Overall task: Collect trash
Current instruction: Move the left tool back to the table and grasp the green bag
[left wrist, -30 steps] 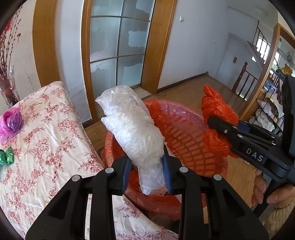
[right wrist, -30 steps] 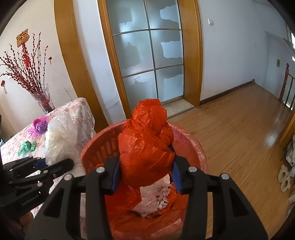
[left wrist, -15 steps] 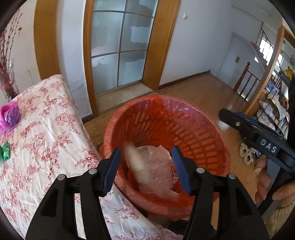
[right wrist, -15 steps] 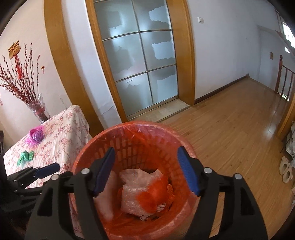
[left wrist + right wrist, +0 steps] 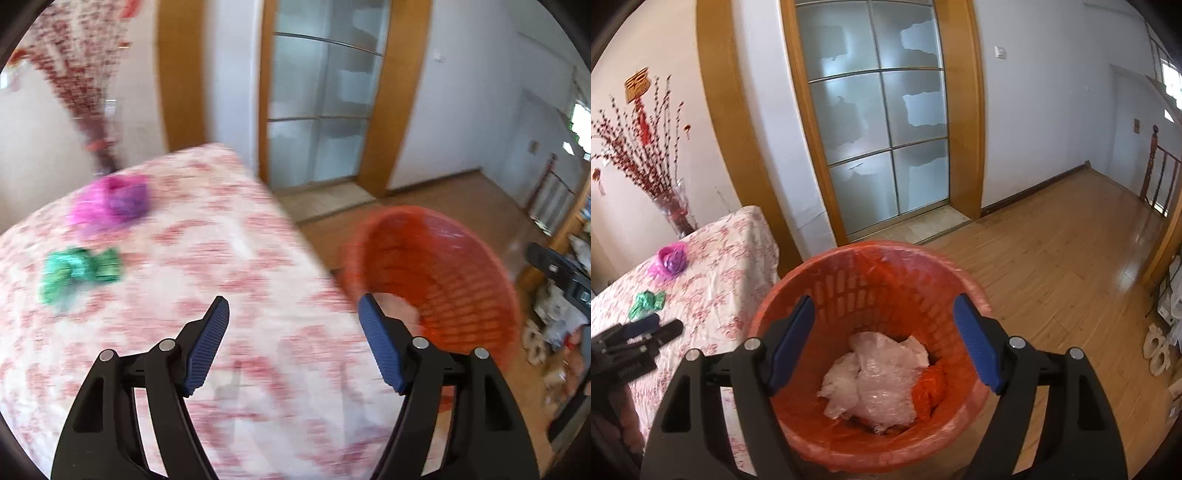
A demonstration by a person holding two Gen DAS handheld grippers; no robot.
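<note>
An orange slatted bin (image 5: 871, 280) with a red liner stands on the floor beside the table; a clear plastic bag (image 5: 875, 380) and a red bag (image 5: 929, 386) lie in it. My right gripper (image 5: 882, 306) hovers over the bin, jaws still opening, nothing between them. My left gripper (image 5: 293, 314) is over the floral tablecloth (image 5: 221, 258), jaws still opening and empty; the picture is blurred. On the table lie a crumpled green bag (image 5: 77, 271) and a pink bag (image 5: 110, 203). The bin (image 5: 443, 273) shows at the right of the left wrist view.
A vase of red branches (image 5: 674, 206) stands at the table's far corner. Frosted glass doors in a wooden frame (image 5: 882, 129) are behind the bin. Wooden floor (image 5: 1071, 258) stretches to the right, with slippers (image 5: 1156, 350) and clutter at its edge.
Both grippers let go of their bags, which dropped into the bin. The left gripper then swung left from the bin to over the table. The right gripper stayed above the bin.
</note>
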